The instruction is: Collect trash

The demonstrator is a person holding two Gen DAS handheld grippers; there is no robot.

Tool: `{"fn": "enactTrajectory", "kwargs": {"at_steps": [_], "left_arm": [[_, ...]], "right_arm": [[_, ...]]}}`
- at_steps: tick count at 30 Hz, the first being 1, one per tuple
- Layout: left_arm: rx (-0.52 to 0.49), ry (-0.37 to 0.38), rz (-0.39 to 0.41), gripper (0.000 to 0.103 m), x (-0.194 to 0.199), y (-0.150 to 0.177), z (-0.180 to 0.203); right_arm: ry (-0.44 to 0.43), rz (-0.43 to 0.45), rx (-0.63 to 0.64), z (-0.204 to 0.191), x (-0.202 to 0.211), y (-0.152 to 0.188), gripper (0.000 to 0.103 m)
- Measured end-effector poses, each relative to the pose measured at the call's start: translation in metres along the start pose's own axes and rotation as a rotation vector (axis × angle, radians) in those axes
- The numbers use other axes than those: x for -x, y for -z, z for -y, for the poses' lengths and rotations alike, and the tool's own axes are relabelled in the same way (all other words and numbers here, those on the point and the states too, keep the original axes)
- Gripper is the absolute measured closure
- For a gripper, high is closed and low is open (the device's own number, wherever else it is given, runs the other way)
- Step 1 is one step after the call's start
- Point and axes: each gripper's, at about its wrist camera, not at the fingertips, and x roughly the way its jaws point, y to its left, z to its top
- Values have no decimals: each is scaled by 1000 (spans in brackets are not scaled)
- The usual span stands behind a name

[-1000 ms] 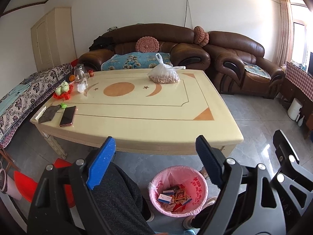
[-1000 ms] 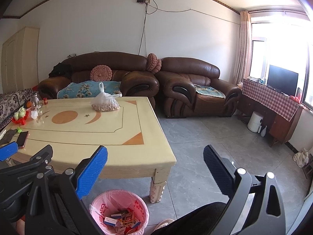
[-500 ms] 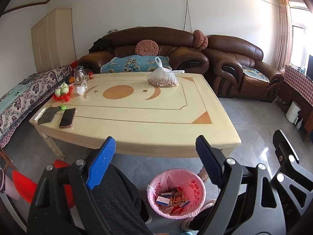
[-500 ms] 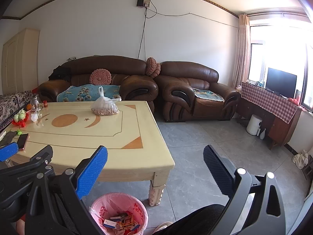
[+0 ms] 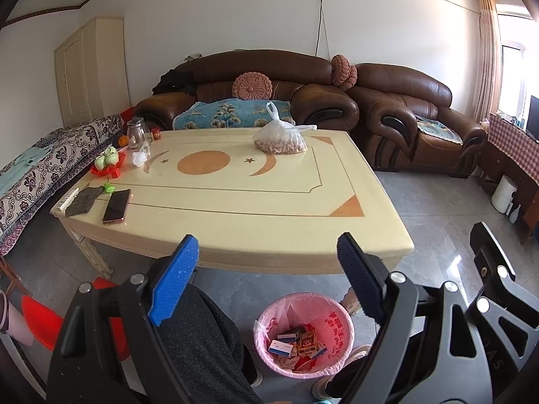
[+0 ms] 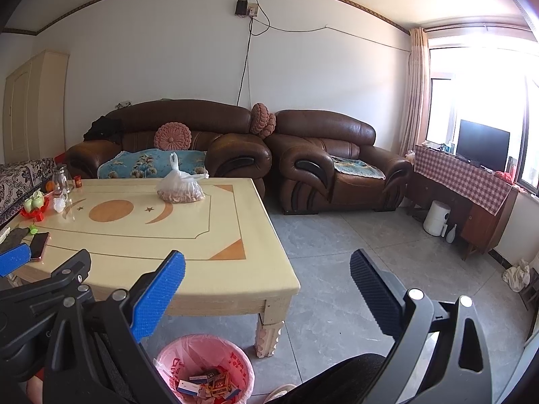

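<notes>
My left tool point(image 5: 266, 269) is wide open and holds nothing. My right tool point(image 6: 267, 279) is wide open too, with nothing between its two fingers. Each tool has two fingers with ridged pads.

Right under my tools I see my legs in dark grey pants point(image 5: 202, 346). Between my knees, on the grey floor, stands one pink trash bin point(image 5: 305, 338) with a pink bag in it. The trash is in there: a heap of small flat boxes point(image 5: 298, 340), white, blue and red. There are too many piled up to count well. The bin sits just in front of the near edge of the desk, close to one carved desk leg point(image 6: 267, 335).

One big cream desk point(image 5: 235, 222) comes next. It has one orange circle, two moon shapes and two small stars drawn on it. On its near left corner lie one phone point(image 5: 117, 206) with a dark screen, one dark cloth point(image 5: 82, 200), one white remote point(image 5: 67, 199) and one little green thing point(image 5: 108, 187). Farther back on the left stand one red tray point(image 5: 107, 168) with green cups, one glass jug point(image 5: 137, 133), one orange point(image 5: 123, 140) and one small red jar point(image 5: 155, 133). On the far side sits one clear bag point(image 5: 281, 139) full of brown nuts.

Behind the desk are two brown sofas point(image 6: 323, 165). I count three round pink cushions point(image 6: 172, 136). At the far right I see one dark TV point(image 6: 483, 144) on a checked cloth.
</notes>
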Motion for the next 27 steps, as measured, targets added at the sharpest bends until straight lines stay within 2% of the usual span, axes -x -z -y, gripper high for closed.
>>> {"fn": "enactTrajectory", "kwargs": {"at_steps": [4, 27], "left_arm": [[6, 19, 1, 21, 2, -1, -1], [6, 11, 28, 20, 9, -6, 2]], "right_arm": [[-1, 6, -3, 0, 1, -1, 7], [3, 18, -9, -2, 5, -5, 7]]}}
